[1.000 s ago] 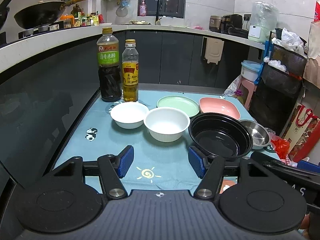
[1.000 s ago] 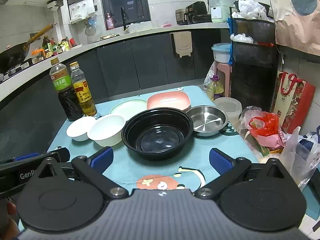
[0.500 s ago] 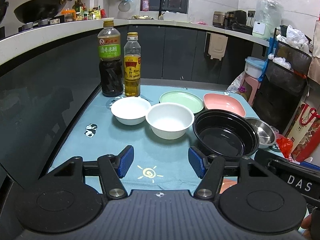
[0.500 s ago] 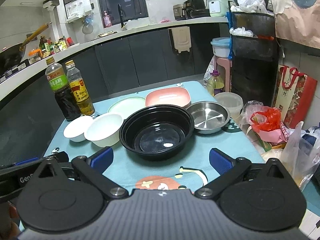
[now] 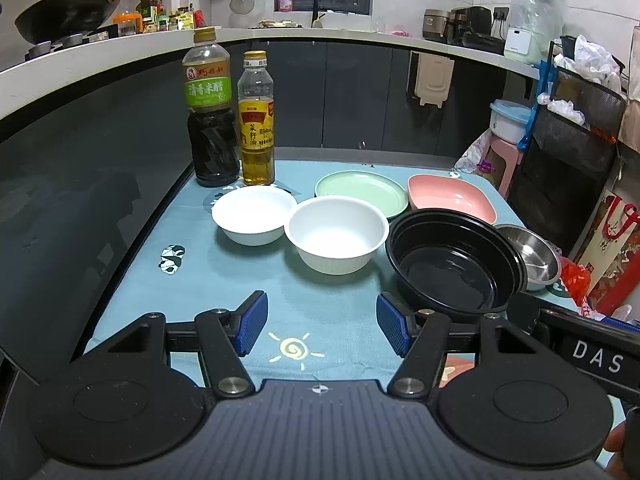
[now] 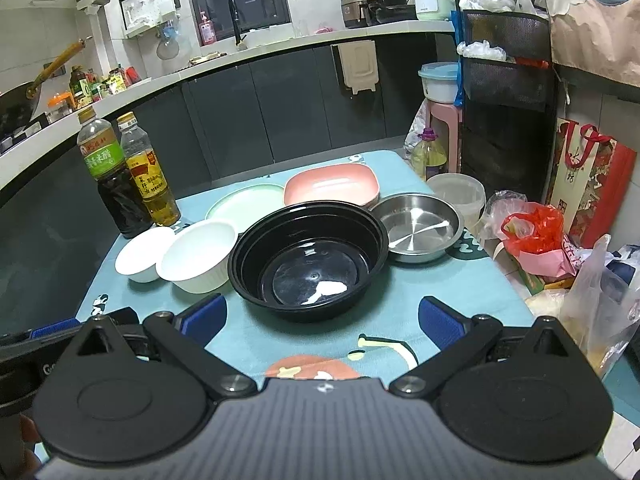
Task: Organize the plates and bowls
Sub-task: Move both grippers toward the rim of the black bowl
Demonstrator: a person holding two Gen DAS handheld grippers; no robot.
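Both grippers have come a little closer to the dishes than one second ago, and the dishes themselves have not moved. Nothing is picked up yet, so I judge this as the approach before the first grasp. The left gripper point(image 5: 322, 328) has its jaws wide apart and empty, low over the teal tablecloth point(image 5: 224, 280), in front of the larger white bowl point(image 5: 338, 236). The right gripper point(image 6: 320, 316) is also wide open and empty, in front of the black bowl point(image 6: 310, 266).

On the table stand a smaller white bowl point(image 5: 254, 216) just beside the larger one, a flat green plate point(image 5: 360, 192), a pink dish point(image 5: 450, 198) with rounded corners, and a shiny steel bowl point(image 6: 418, 226). The black bowl looks like thin glossy plastic with a stepped rim; the white bowls are matte. The next move probably calls for closing one jaw pair on a thin rim, and stacking similar shapes together. Two bottles point(image 5: 232, 112) stand at the far left corner
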